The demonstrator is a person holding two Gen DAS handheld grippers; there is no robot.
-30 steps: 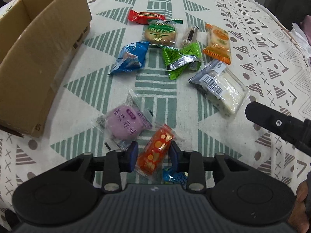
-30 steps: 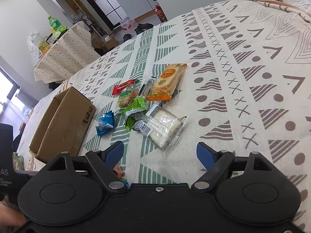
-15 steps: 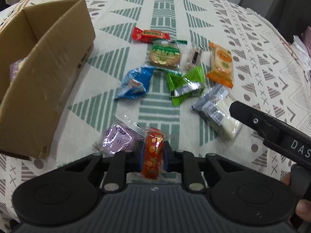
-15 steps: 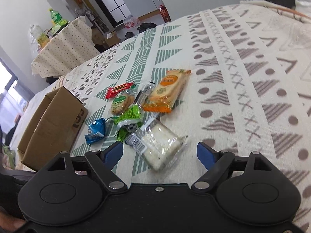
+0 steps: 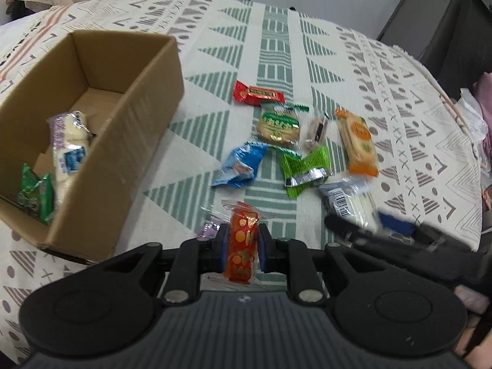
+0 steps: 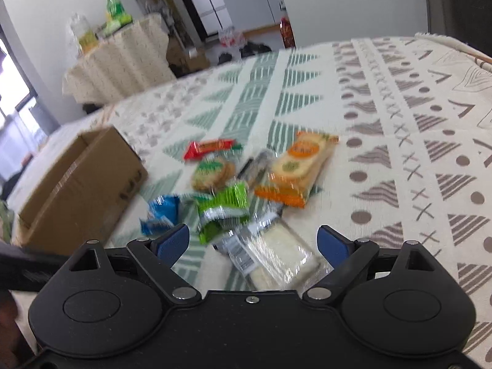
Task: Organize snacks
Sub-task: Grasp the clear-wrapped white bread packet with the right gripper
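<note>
clamping one red snack (image 5: pixel 243 247), left gripper (image 5: pixel 243 247); right gripper (image 6: pixel 253 244) opening over seven packets.

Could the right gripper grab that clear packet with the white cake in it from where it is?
Probably yes. The right gripper has its jaws opening on either side of the clear white-cake packet, not pressing it, and nothing lies on top of it.

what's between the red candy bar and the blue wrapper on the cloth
In the left wrist view, the round green-labelled cookie pack lies between the red candy bar and the blue wrapper, a little to the right of the direct line.
</note>
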